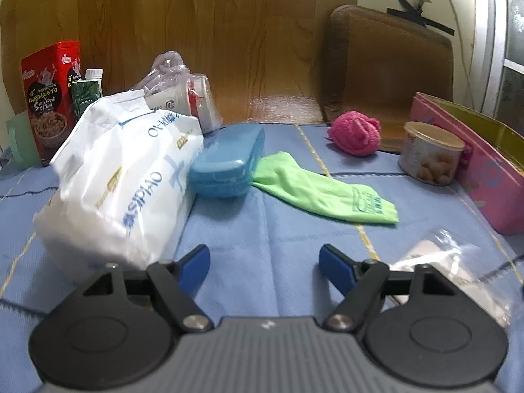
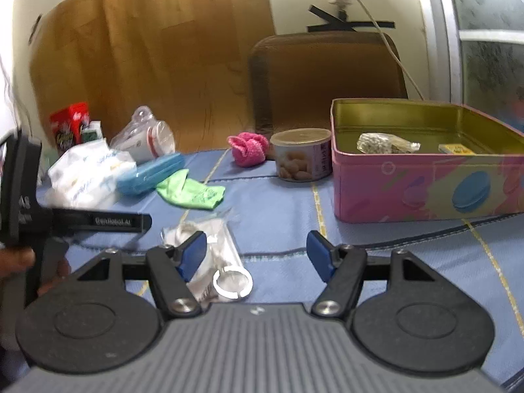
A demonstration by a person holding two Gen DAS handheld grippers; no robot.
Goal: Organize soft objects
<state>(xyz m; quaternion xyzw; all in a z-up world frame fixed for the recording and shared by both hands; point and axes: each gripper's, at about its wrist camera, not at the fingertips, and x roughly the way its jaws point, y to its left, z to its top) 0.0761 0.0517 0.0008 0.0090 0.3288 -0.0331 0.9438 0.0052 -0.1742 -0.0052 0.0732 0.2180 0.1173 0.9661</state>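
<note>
Left wrist view: left gripper (image 1: 264, 263) spread wide and empty, low over the blue cloth (image 1: 262, 229), aimed toward the green cloth (image 1: 324, 190) lying flat just beside the blue case (image 1: 226, 160). Pink knitted ball (image 1: 355, 137) farther back, near the can (image 1: 429, 154). White bag (image 1: 121, 177) slumped at left.

Right wrist view: right gripper (image 2: 257, 255) likewise spread, gripping nothing, above a clear packet (image 2: 209, 245). Pink tin (image 2: 425, 177) open at right, probably the bin for soft items, within easy reach.
</note>
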